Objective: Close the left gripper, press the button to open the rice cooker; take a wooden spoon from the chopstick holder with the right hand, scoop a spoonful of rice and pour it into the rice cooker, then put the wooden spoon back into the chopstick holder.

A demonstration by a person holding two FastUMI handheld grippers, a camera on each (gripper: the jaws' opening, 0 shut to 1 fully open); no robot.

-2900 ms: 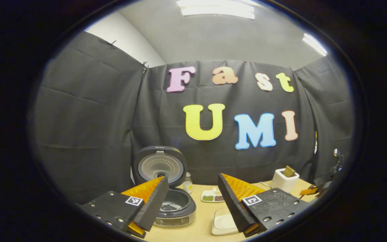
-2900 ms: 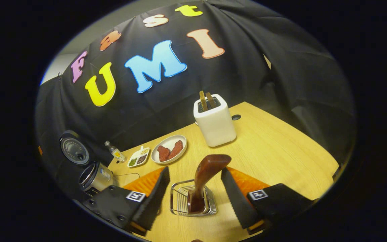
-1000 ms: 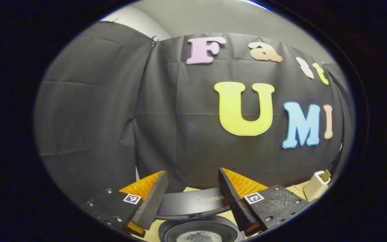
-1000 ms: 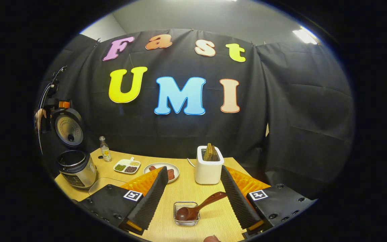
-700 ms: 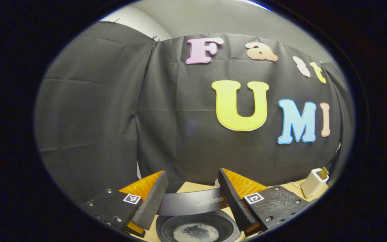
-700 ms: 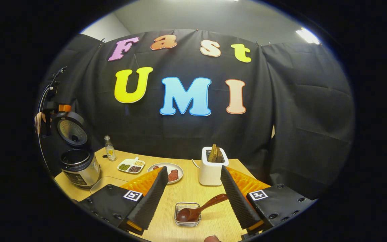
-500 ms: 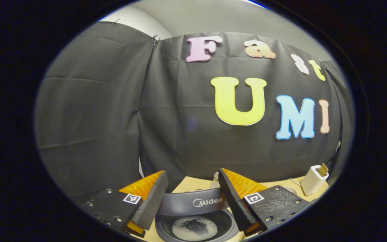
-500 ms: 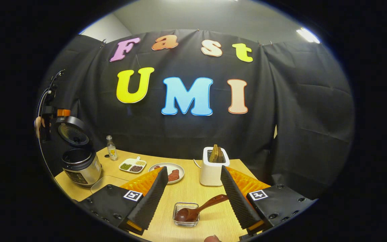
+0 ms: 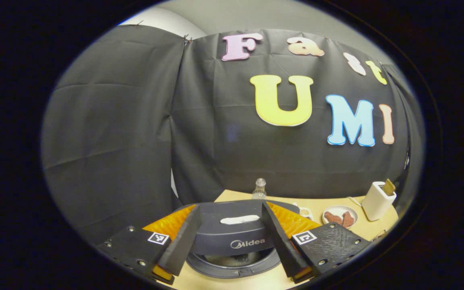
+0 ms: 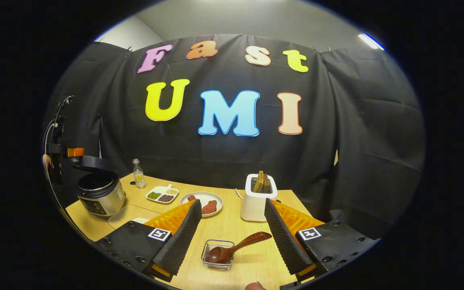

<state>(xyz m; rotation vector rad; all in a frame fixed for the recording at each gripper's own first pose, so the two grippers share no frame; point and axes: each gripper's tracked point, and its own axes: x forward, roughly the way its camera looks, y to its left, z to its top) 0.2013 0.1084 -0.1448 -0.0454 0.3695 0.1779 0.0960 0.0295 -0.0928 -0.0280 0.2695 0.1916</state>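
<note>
Now lid (image 9: 236, 225) lowered over rice cooker (image 10: 100, 194), both grippers wide, spoon (image 10: 232, 249) unmoved.

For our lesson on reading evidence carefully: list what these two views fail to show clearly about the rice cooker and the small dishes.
- Rice cooker pot contents: left gripper view, hidden by the lowered lid.
- Whether the left claw presses the lid: its fingers straddle it, contact unclear.
- Divided dish contents: right gripper view, too small to identify.
- Rice tray: right gripper view, partly behind the right claw.
</note>
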